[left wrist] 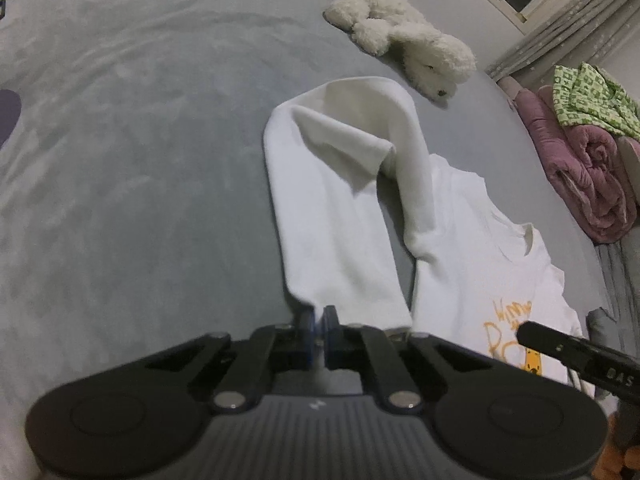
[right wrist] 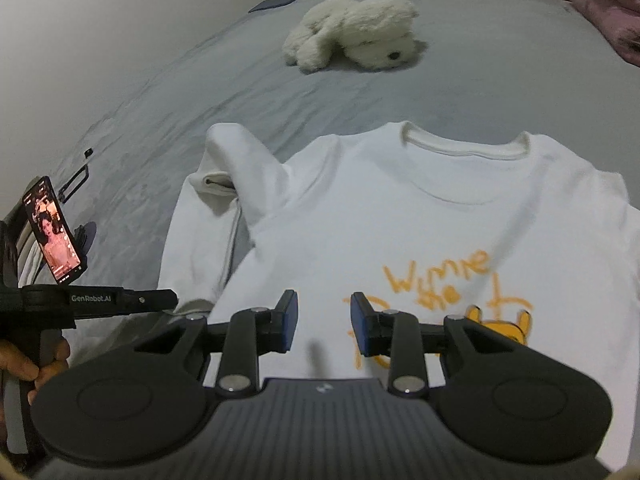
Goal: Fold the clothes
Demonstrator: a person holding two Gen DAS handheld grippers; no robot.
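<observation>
A white long-sleeved sweatshirt (right wrist: pixel 440 208) with an orange print lies face up on the grey bed (left wrist: pixel 120 140). Its long sleeve (left wrist: pixel 332 200) is bent back on itself, and the cuff end reaches down to my left gripper (left wrist: pixel 319 320). The left gripper is shut on that cuff, with white cloth pinched between the blue pads. In the right wrist view my right gripper (right wrist: pixel 324 320) hovers open over the lower chest of the sweatshirt, beside the print, with nothing between its fingers. The sleeve (right wrist: pixel 208 216) lies to its left.
A white plush dog (left wrist: pixel 400 36) lies on the bed beyond the sweatshirt. A rolled pink blanket (left wrist: pixel 580 168) with a green patterned cloth (left wrist: pixel 588 100) on top sits at the right edge. A phone (right wrist: pixel 52 232) is mounted on the left tool, held by a hand (right wrist: pixel 24 364).
</observation>
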